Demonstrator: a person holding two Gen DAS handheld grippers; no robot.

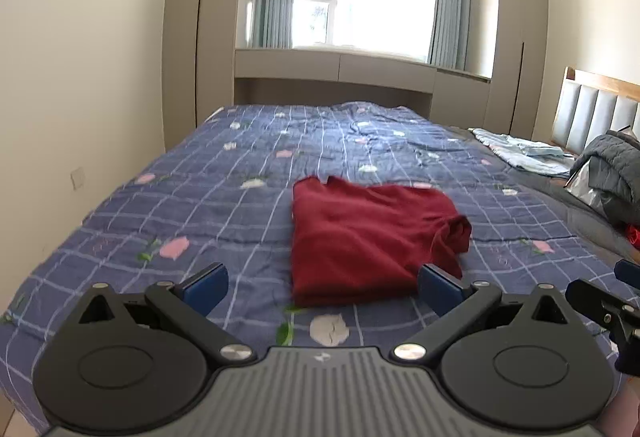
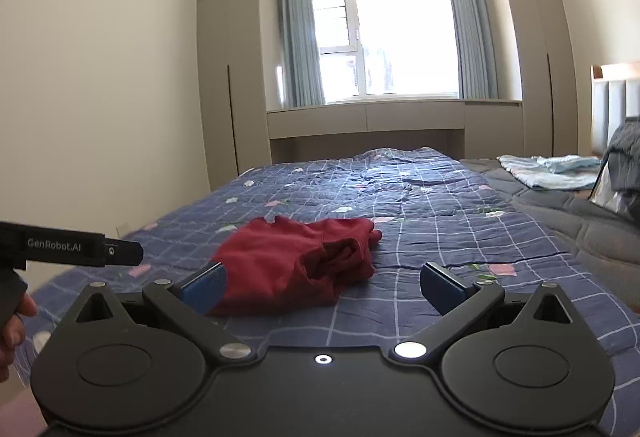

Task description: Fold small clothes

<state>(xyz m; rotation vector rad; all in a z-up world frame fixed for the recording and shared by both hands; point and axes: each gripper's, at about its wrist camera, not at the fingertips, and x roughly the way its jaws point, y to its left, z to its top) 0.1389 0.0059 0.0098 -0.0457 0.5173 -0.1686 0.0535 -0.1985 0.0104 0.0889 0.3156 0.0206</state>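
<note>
A dark red garment lies folded into a rough rectangle on the blue checked quilt, with a bunched sleeve at its right side. My left gripper is open and empty, held just short of the garment's near edge. In the right wrist view the same garment lies ahead and to the left. My right gripper is open and empty, its left pad in front of the garment's near left corner. The right gripper shows at the right edge of the left wrist view; the left gripper's body shows at the left.
A light blue garment and a grey padded jacket lie near the headboard at the right. A grey blanket covers that side of the bed. Wardrobes and a window stand beyond the bed.
</note>
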